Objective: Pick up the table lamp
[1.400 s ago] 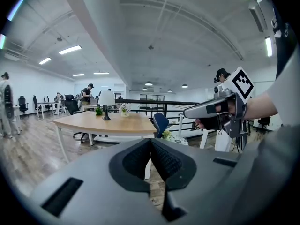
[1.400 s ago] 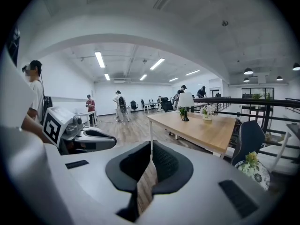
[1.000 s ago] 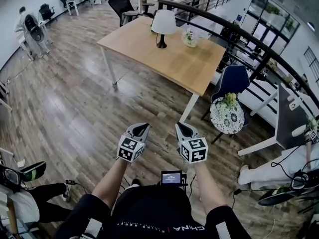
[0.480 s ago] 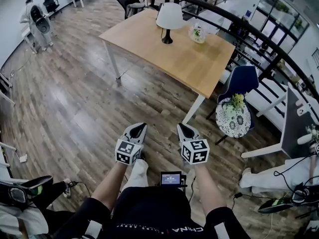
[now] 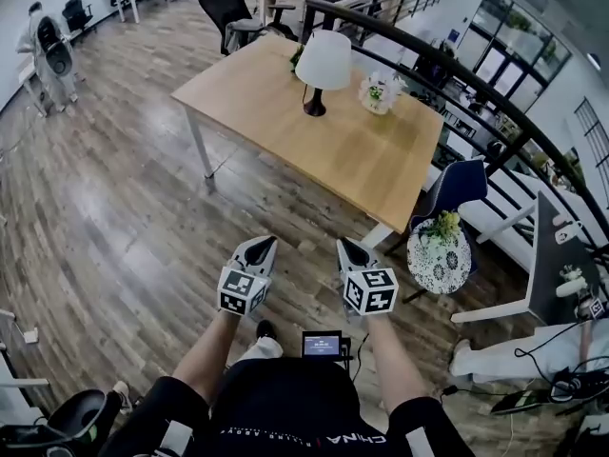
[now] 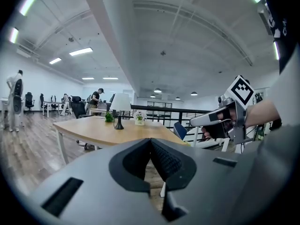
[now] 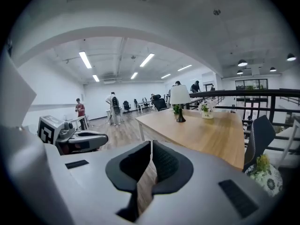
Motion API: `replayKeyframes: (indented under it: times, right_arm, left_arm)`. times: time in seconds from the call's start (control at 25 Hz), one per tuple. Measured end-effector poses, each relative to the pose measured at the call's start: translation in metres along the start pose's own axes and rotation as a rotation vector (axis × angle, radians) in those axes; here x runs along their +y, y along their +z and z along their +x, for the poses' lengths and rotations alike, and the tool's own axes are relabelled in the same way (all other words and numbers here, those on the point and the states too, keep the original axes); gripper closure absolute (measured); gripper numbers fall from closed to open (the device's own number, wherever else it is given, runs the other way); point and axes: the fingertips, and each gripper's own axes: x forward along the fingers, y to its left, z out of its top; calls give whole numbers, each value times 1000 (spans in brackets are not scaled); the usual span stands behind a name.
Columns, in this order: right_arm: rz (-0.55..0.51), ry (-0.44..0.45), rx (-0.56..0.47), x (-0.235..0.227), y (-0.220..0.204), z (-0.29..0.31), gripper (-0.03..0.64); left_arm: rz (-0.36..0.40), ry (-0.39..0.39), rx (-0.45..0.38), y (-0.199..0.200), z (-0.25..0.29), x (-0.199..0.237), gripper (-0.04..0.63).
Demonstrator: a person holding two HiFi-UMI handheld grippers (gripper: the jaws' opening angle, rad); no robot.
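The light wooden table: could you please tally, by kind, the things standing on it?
White-shaded table lamp with black stem: 1
Potted plants: 2 (small green plant, flowering plant in white pot)
Total: 3

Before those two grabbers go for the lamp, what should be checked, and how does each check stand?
1. Lamp upright on table: ok.
2. Lamp within reach: not ok; left gripper and right gripper are over the floor, short of the table.
3. Jaws open for the grab: not ok; both shut, empty.
4. Room round lamp: ok; flower pot stands beside it, apart.
5. Lamp cord free: cannot tell.
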Motion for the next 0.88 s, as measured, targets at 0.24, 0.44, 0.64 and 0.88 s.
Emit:
replayKeyframes:
  times: [0.24,0.44,0.64,0.88]
  right_arm:
    - [-10,-27,1,12,23,56,580]
    - [-7,-36,23,3,31,92,580]
    - [9,-36,38,-16,34,128,580]
    - [9,17,34,-54,58,199,580]
  left_arm:
    - [3,-47,29,5,32,55,577]
    - [-7,-96,46,5,57,76,577]
    - [-28,-103,82,-2,87,100,577]
    - [-43,-71,97,5,148,143,577]
